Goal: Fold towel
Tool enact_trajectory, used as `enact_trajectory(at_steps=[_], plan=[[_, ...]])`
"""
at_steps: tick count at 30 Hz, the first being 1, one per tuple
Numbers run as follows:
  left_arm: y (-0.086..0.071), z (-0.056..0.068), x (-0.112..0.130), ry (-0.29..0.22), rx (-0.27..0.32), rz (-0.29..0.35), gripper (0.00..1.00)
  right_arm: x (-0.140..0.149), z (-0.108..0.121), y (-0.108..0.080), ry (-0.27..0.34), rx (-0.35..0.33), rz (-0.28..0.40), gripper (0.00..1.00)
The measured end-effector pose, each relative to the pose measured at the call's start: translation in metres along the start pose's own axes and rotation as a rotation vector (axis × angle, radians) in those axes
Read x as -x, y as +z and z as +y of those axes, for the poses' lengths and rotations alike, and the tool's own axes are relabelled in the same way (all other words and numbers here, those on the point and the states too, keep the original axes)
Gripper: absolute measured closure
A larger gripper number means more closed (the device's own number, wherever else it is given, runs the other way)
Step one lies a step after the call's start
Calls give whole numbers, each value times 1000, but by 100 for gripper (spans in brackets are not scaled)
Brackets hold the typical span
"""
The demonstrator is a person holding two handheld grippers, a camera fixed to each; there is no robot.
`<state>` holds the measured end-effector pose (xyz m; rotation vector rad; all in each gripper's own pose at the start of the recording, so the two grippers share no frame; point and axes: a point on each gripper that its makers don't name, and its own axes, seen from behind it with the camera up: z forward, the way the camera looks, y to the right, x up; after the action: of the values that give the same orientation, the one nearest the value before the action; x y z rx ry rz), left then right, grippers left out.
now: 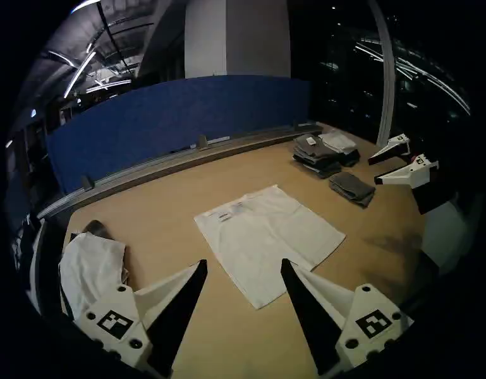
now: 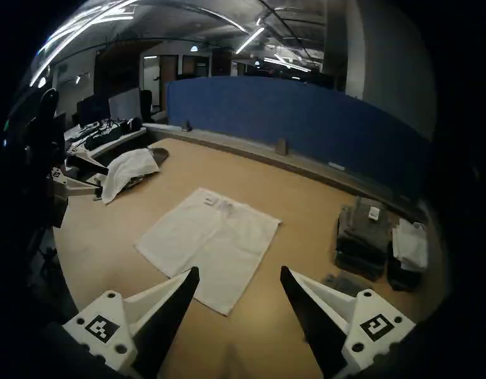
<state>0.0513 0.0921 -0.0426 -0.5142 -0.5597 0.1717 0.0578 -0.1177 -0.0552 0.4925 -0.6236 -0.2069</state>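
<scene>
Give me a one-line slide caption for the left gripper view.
Open left gripper hovers before a white towel spread flat on the wooden table, folded cloth stacks beyond.

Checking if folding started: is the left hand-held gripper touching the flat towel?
Apart. Right gripper view shows bare table between left hand-held gripper and flat towel.

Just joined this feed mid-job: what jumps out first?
A white towel lies spread flat on the table, ahead of the open left gripper and right gripper. Folded grey and white stacks sit at one end by the blue divider; a crumpled white cloth lies at the other.
</scene>
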Motion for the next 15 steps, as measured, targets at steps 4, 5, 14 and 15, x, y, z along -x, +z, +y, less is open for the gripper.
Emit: enact_trajectory(at_steps=[4, 5, 14, 15], plan=[[5, 3, 8, 10, 10, -17, 14, 8, -5, 5, -11, -16, -21, 0], [7, 3, 11, 11, 13, -21, 14, 11, -6, 7, -14, -19, -25, 0], [30, 11, 36, 21, 41, -53, 14, 34, -9, 32, -23, -23, -45, 0], [33, 11, 39, 24, 43, -57, 14, 38, -10, 36, -28, -22, -50, 0]])
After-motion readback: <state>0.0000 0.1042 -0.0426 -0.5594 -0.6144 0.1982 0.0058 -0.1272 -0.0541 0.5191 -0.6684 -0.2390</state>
